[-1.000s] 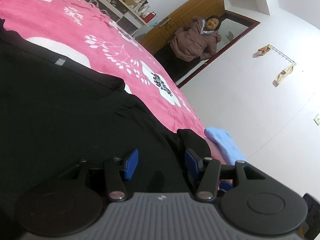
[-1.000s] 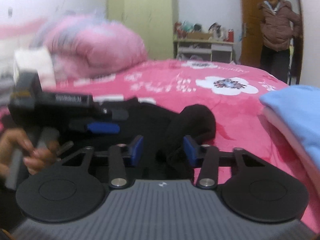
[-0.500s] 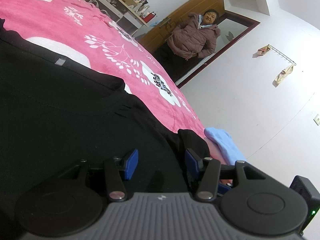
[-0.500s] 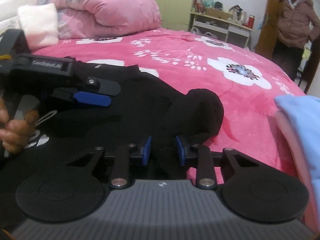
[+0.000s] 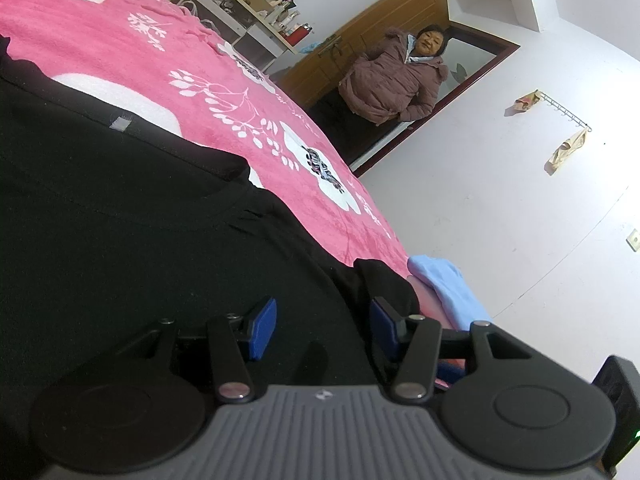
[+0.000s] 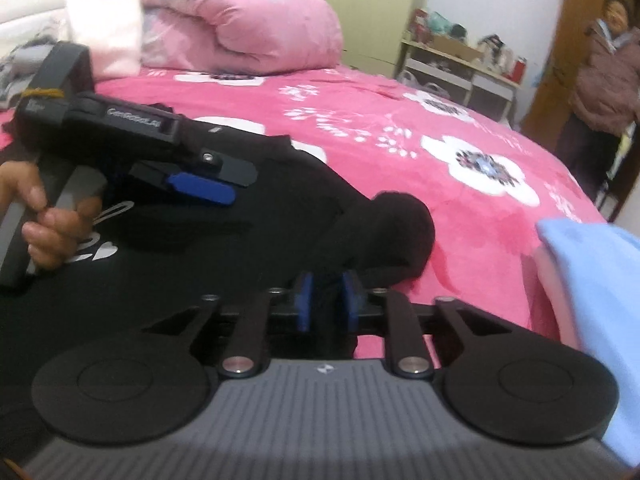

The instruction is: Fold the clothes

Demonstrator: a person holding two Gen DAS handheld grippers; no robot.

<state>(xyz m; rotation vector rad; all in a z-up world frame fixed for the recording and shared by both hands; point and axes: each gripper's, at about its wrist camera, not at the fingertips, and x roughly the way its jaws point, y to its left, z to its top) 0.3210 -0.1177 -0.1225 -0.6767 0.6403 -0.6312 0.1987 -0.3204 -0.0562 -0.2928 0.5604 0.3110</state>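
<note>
Evidently mid-gather on the black garment (image 6: 192, 248), spread across the near left of the pink bedspread (image 6: 400, 136); right gripper (image 6: 326, 306) narrow and opening slightly, dark cloth of the bunched sleeve (image 6: 400, 224) between the pads, though firm pinch or not cannot tell; left gripper (image 5: 322, 330) half open above the fabric, holding nothing; next, probably: secure the sleeve, carry it leftward over the body. Only in the right view: hand (image 6: 48, 224) on the left tool's handle; only in the left view: grey tag (image 5: 120, 123).

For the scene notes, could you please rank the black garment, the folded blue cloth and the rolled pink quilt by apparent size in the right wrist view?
1. black garment
2. rolled pink quilt, farther off, so actual size unsure
3. folded blue cloth, cropped by the frame
</note>
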